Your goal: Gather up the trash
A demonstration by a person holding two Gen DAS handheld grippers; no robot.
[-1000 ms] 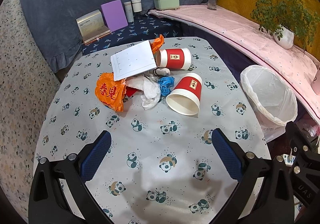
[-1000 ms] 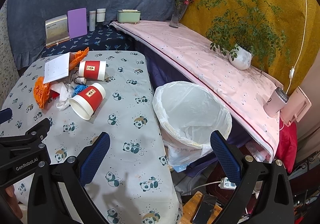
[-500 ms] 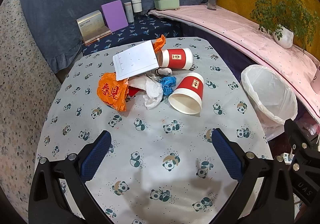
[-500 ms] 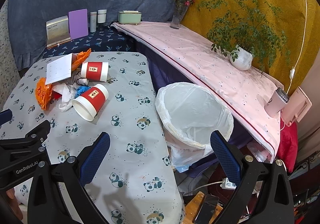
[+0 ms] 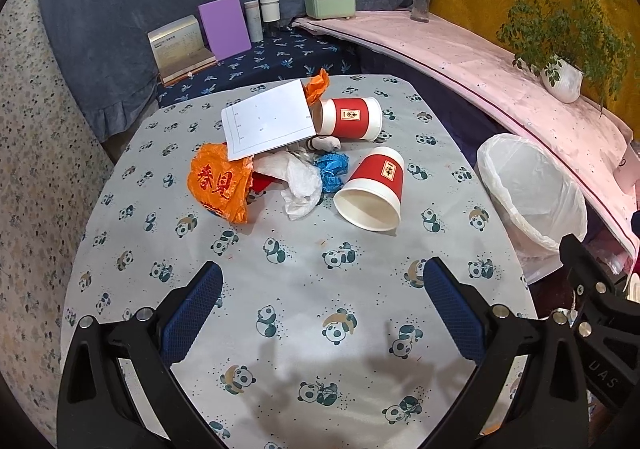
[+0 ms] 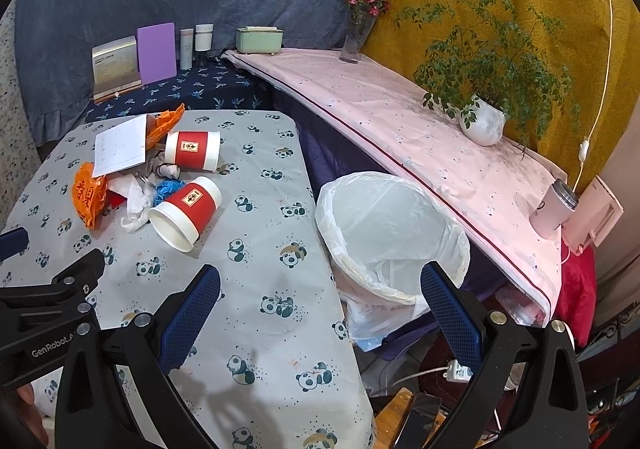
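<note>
A trash pile lies on the panda-print table [image 5: 304, 321]: two tipped red paper cups, near [image 5: 374, 187] and far [image 5: 348, 117], an orange plastic bag [image 5: 218, 185], a white paper sheet [image 5: 268, 125], crumpled white plastic [image 5: 302, 183] and a blue wad [image 5: 332, 169]. A white-lined bin [image 5: 532, 189] stands right of the table; it also shows in the right wrist view [image 6: 390, 233]. My left gripper [image 5: 322, 305] is open and empty above the table's near part. My right gripper [image 6: 320, 305] is open and empty over the table's right edge, beside the bin.
A pink-covered shelf [image 6: 400, 121] runs along the right with a potted plant [image 6: 482, 121], a flower vase [image 6: 354, 37] and a pink mug [image 6: 554, 209]. Boxes and bottles [image 5: 224, 29] stand behind the table. Cables and a power strip [image 6: 456, 371] lie on the floor.
Both grippers have drawn back and risen slightly; the trash pile and bin sit a little farther off in both views. Jaws stay open. Nothing on the table has moved.
</note>
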